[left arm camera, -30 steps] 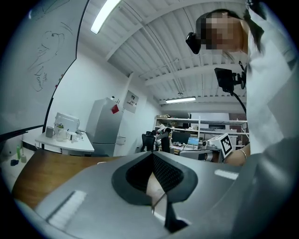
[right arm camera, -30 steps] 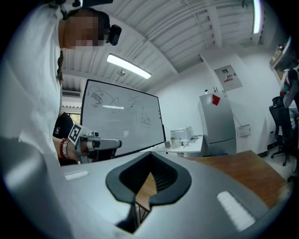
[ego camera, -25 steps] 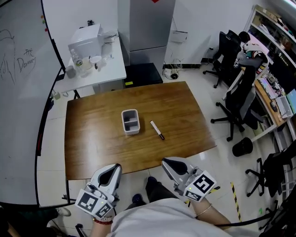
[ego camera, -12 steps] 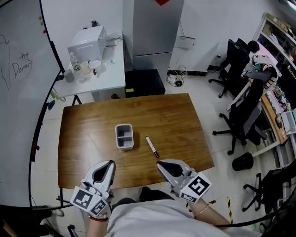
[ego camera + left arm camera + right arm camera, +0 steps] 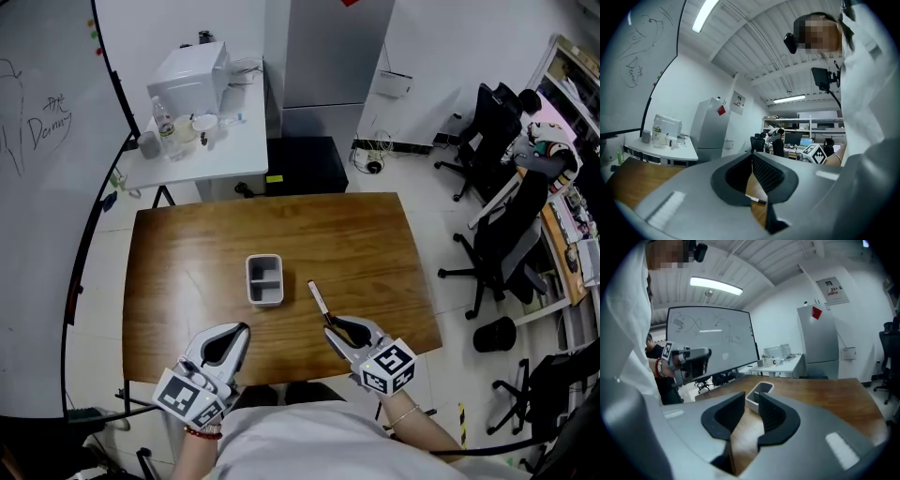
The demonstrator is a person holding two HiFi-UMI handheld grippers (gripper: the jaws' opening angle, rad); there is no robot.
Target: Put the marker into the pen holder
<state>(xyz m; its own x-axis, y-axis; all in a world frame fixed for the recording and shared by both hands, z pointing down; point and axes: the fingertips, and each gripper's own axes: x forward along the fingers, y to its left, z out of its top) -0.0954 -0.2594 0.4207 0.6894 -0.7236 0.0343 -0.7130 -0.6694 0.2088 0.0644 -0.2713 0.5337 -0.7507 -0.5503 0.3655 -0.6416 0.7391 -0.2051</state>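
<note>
Your left tool [image 5: 234,332] hangs over the near edge of the worktop [image 5: 375,244], its jaws pressed together on nothing. Further in, the grey pen holder [image 5: 249,279] stands near the middle of the wood. Just to its right, not touching it, the marker [image 5: 318,298] lies flat. Your right tool [image 5: 334,328] sits at the marker's near end; its jaws have just been opening to a moderate gap, with only wood between them.

A brown wooden table [image 5: 187,244] carries two things. A grey, two-compartment pen holder [image 5: 264,279] stands about mid-table. Just right of the pen holder, apart from it, a white marker [image 5: 320,302] lies flat and slanted, dark end toward the near edge.
</note>
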